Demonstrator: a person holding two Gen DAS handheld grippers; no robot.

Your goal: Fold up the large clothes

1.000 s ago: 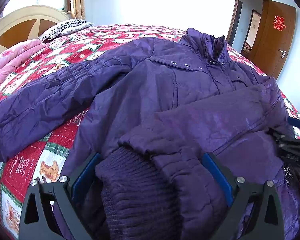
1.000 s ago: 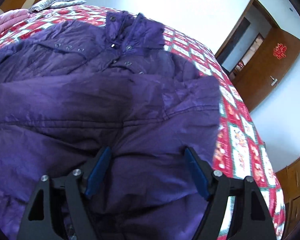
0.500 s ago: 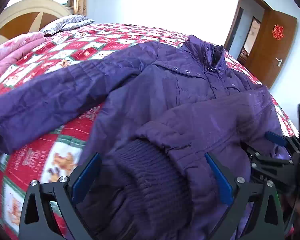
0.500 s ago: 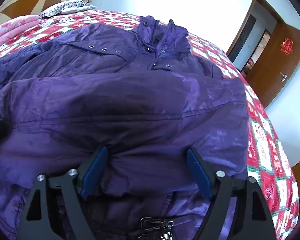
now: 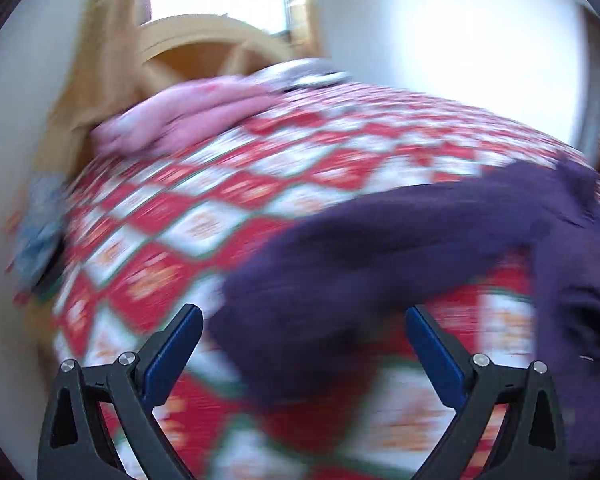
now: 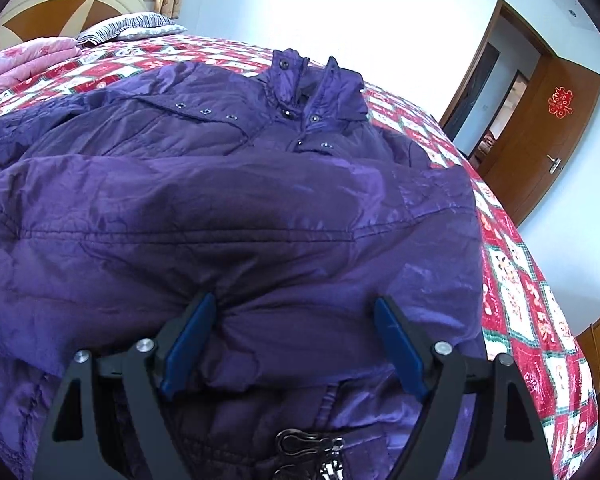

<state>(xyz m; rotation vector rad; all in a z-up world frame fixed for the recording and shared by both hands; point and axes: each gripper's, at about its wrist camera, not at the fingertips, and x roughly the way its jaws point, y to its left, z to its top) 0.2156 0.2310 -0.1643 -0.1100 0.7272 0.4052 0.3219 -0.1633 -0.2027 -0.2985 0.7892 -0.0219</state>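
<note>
Ahead of me lies a bed [image 6: 512, 264] under a quilt [image 5: 204, 216] of red, white and green patchwork squares. At its far end a pink blanket [image 6: 28, 60] lies bunched beside a striped pillow [image 6: 128, 26], both against a rounded cream and brown headboard [image 6: 60, 4]. Right of the bed, a brown wooden door [image 6: 548, 136] with a red paper decoration [image 6: 561, 102] stands open against the pale wall.

Both cams sit right behind their own fingers, tilted down at the bed [image 6: 512, 264]. The right one is super close over the purple jacket [image 6: 240, 208], facing its collar, with the headboard [image 6: 60, 4] far left and a door [image 6: 548, 132] on the right. The left one is badly blurred, aimed toward the headboard [image 5: 204, 52] and window. Shared: jacket [image 5: 380, 248], quilt, headboard, pink blanket [image 5: 180, 112].
</note>
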